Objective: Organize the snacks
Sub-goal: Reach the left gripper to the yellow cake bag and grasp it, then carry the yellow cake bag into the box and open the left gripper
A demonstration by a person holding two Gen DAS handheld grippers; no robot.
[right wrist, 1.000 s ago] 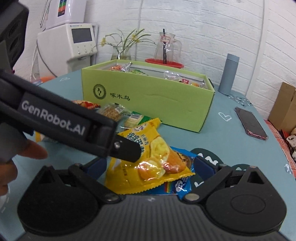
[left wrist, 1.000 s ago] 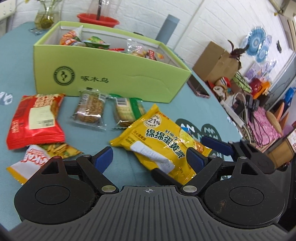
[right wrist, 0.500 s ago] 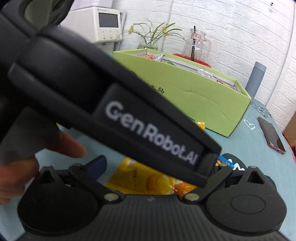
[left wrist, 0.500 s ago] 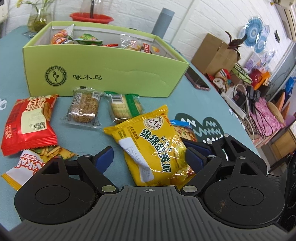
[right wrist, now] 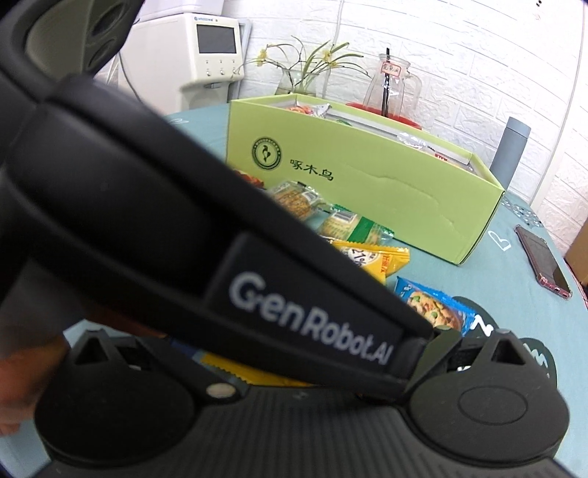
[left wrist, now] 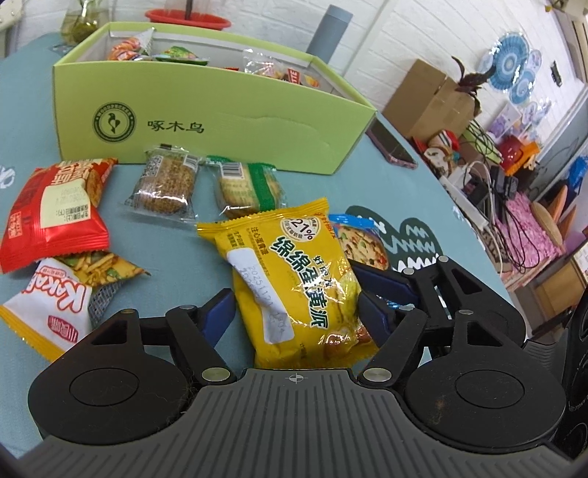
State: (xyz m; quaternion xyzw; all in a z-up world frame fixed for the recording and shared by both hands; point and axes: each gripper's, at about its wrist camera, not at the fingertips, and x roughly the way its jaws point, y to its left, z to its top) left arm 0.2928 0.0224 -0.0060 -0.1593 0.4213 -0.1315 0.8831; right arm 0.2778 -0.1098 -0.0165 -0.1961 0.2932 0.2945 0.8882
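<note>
A yellow snack packet lies flat on the teal table between the fingers of my left gripper. Its jaws are closing. The right pad is at the packet's edge and the left pad stands just clear of it. A blue packet lies half under the yellow one. My right gripper sits close on the right, a blue finger beside the packets. In the right wrist view the left gripper's body hides its fingertips, but its finger arms stand wide apart. The green box behind holds several snacks.
A red packet, a white and yellow packet and two wrapped biscuits lie left of the yellow packet. A phone and a grey bottle stand right of the box. A person's hand shows.
The left gripper has come over the yellow packet, which now lies lengthwise between its jaws, and the jaws have narrowed. The left gripper's body now fills the right wrist view.
</note>
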